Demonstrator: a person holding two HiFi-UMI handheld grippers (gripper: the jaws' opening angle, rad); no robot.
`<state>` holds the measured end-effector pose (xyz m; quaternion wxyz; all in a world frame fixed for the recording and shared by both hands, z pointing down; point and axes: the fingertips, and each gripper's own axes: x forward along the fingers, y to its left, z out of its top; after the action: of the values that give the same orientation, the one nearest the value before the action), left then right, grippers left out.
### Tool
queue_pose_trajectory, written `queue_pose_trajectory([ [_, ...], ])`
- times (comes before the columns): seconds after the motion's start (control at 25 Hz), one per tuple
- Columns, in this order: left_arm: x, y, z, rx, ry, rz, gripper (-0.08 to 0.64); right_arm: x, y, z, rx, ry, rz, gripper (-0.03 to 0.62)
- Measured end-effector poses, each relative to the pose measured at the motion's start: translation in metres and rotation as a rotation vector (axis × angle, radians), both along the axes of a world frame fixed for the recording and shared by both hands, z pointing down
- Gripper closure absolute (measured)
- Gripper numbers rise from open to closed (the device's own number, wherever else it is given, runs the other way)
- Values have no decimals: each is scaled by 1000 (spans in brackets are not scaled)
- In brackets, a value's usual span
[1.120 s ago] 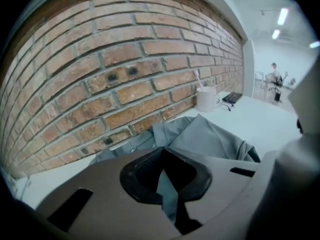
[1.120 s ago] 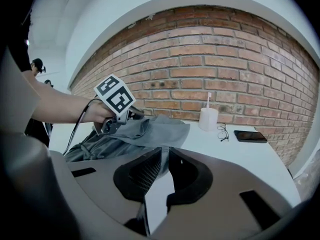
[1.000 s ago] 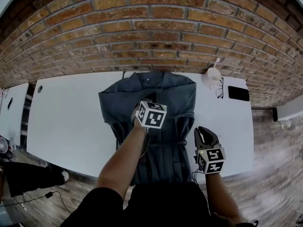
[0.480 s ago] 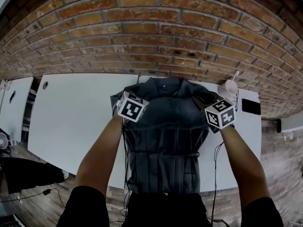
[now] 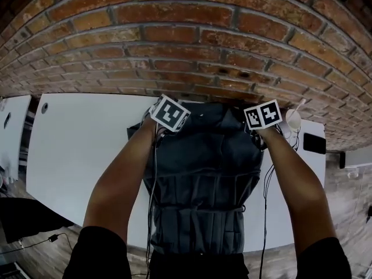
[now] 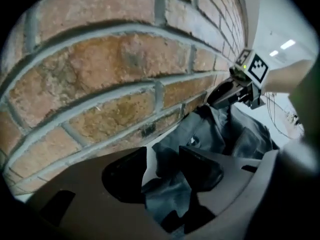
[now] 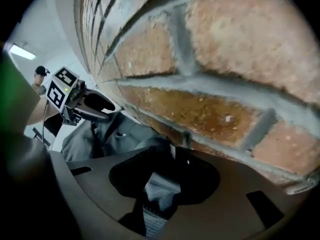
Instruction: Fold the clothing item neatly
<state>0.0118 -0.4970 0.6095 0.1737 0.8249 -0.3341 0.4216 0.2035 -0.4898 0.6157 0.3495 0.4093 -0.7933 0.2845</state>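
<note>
Dark grey garment (image 5: 203,179) lies flat on the white table (image 5: 81,150), right of centre. The hem is nearest and runs over the near edge toward the person. The lower half has vertical seams, a horizontal waist seam crosses mid-length, and the plainer upper body has some wrinkles. Long axis runs near-to-far, collar end pointing at the brick wall (image 5: 186,51). Both arms reach to the far end. Left gripper (image 6: 164,160) is at the far-left shoulder corner, jaws apart and just been opening, with a fold of grey fabric between them. Right gripper (image 7: 161,184) is at the far-right shoulder, jaws also just been opening, narrower gap, fabric in it. A cup (image 5: 292,119) and dark phone (image 5: 314,144) sit on the table further right.
</note>
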Motion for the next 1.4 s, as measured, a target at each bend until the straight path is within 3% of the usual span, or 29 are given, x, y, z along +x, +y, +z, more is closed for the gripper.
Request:
queue_pose_trajectory([
  [0.12,0,6,22,-13,-94,34,360,-9,2,20,-42,75,-77,486],
  [0.24,0,9,33,-29,-106,12,368,-10,-6,27,-7,109,-89,487],
  [0.28,-1,8,34,-37,-108,2,384,-11,-7,27,-1,106,-92,488],
  [0.36,-1,5,31,-14,-136,-2,510,-13,-8,26,5,114,-119,520],
  [0.44,-2,2,22,49,-162,11,540,-18,-4,22,38,141,-172,548],
  [0.52,-1,3,9,91,-129,8,540,-24,3,14,103,130,-215,551],
  [0.68,0,10,-27,150,20,-9,540,-30,16,-19,249,36,-256,551],
  [0.84,-6,35,-68,269,99,40,540,-28,39,-59,389,-28,-302,551],
  [0.96,-12,67,-91,394,91,122,540,-24,69,-91,494,-62,-365,550],
  [1.04,-15,90,-103,500,51,199,540,-27,98,-106,551,-55,-465,550],
  [1.12,-15,118,-107,620,-15,293,539,-32,133,-105,574,4,-624,551],
  [1.24,-11,165,-93,794,-155,482,540,-31,176,-78,559,165,-839,551],
  [1.32,-10,192,-64,819,-252,603,540,-27,193,-54,511,236,-908,551],
  [1.4,-13,213,-25,729,-325,681,538,-21,204,-26,424,283,-935,549],
])
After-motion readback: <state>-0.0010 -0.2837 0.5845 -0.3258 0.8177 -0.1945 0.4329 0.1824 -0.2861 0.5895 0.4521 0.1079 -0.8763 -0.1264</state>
